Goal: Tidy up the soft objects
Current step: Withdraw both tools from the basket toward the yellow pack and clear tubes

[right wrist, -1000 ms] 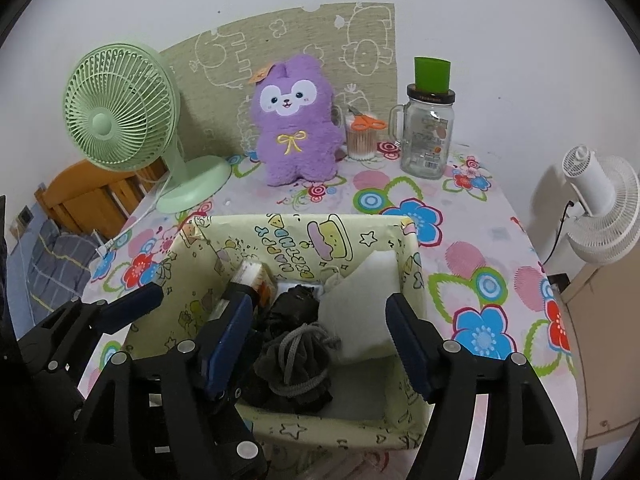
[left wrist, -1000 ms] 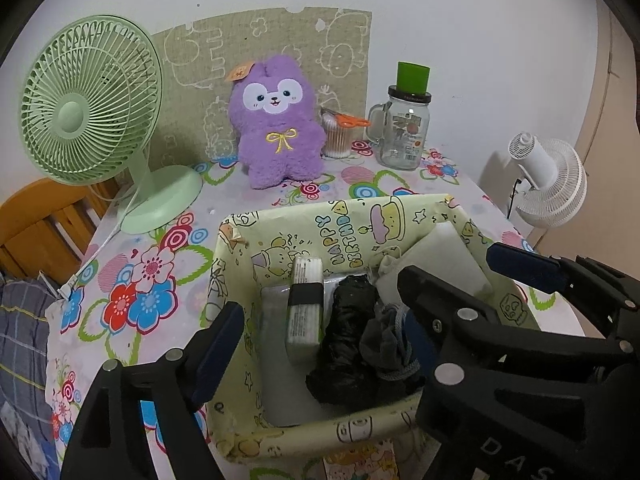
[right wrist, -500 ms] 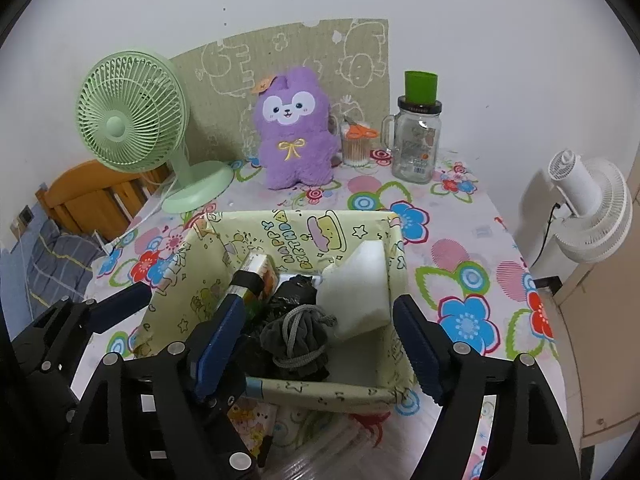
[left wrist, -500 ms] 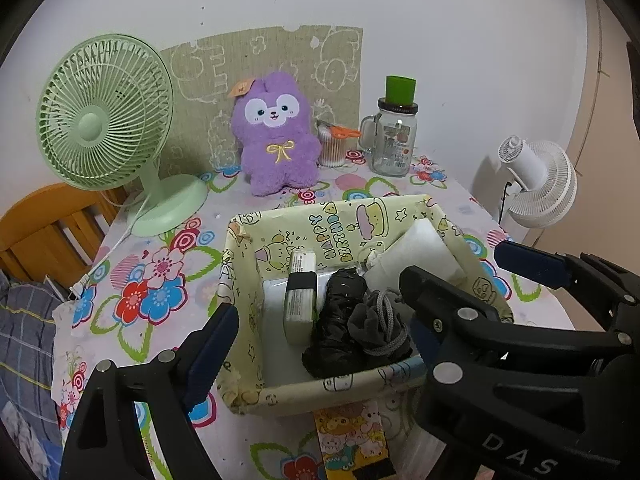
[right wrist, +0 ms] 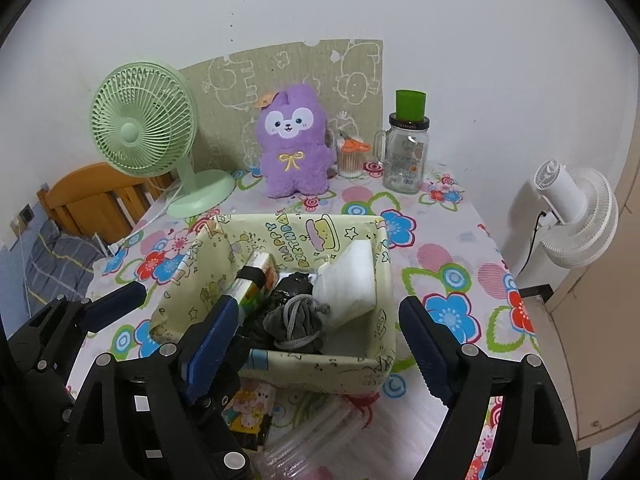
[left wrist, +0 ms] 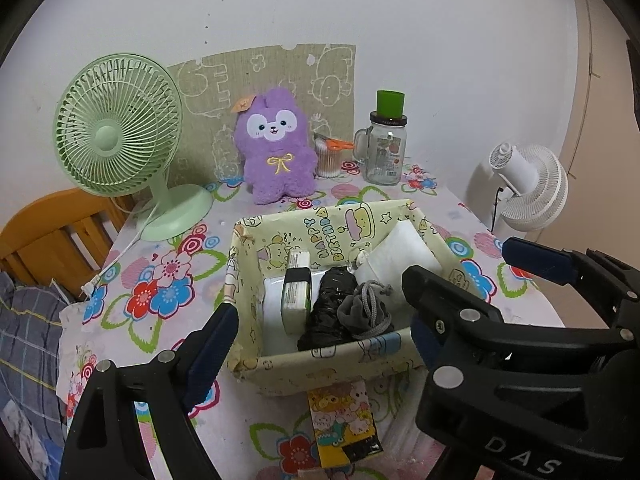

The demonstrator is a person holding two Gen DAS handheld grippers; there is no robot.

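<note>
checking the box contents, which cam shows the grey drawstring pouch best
The right wrist view: the grey drawstring pouch sits near centre, cord loop and toggle plain. The left wrist view shows the pouch too, farther off, with a black gripper finger beside it.

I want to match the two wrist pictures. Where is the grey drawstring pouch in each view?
Left wrist view: the grey drawstring pouch lies in the yellow box, right of centre, beside the black bag.
Right wrist view: the pouch is near the picture's centre, close to the box's front wall.
Shared landmark: the purple plush standing behind the box.
</note>
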